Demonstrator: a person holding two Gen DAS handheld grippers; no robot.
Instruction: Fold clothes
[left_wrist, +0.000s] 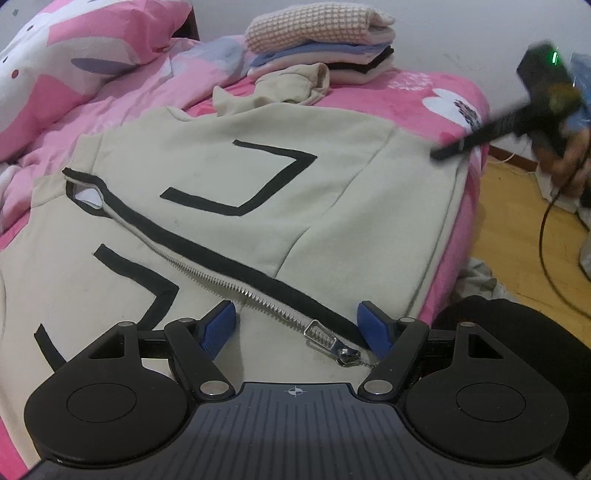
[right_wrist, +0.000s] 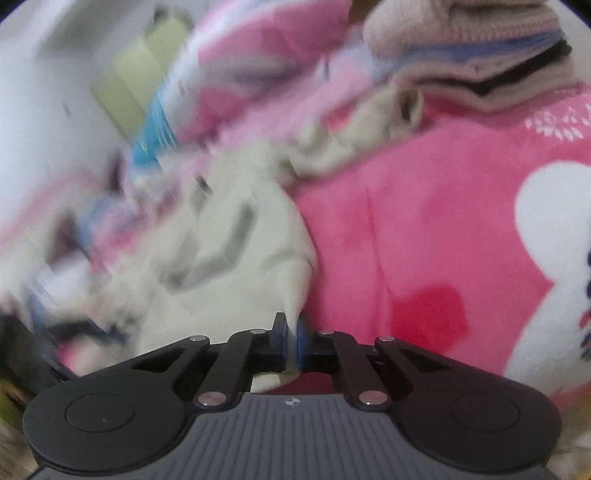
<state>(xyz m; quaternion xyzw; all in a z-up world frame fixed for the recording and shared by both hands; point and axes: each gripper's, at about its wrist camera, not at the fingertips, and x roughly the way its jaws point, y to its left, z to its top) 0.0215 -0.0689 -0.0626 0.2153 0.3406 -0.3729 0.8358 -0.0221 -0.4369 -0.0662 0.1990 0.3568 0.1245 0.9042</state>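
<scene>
A beige zip jacket (left_wrist: 258, 177) with black trim lies spread flat on the bed, one sleeve (left_wrist: 295, 85) bunched at its far end. My left gripper (left_wrist: 295, 310) stands open just above the jacket's hem, its blue pads on either side of the metal zipper pull (left_wrist: 347, 354). The right gripper (left_wrist: 458, 146) reaches the jacket's right edge, held by a hand. In the blurred right wrist view, my right gripper (right_wrist: 291, 321) is shut on the edge of the jacket (right_wrist: 236, 280), beige cloth pinched between the pads.
A stack of folded clothes (left_wrist: 325, 44) sits at the far end of the pink blanket (left_wrist: 406, 96). A pink pillow (left_wrist: 74, 55) lies far left. The bed edge drops to a wooden floor (left_wrist: 517, 229) with cables on the right. A dark shape (left_wrist: 517, 332) is near right.
</scene>
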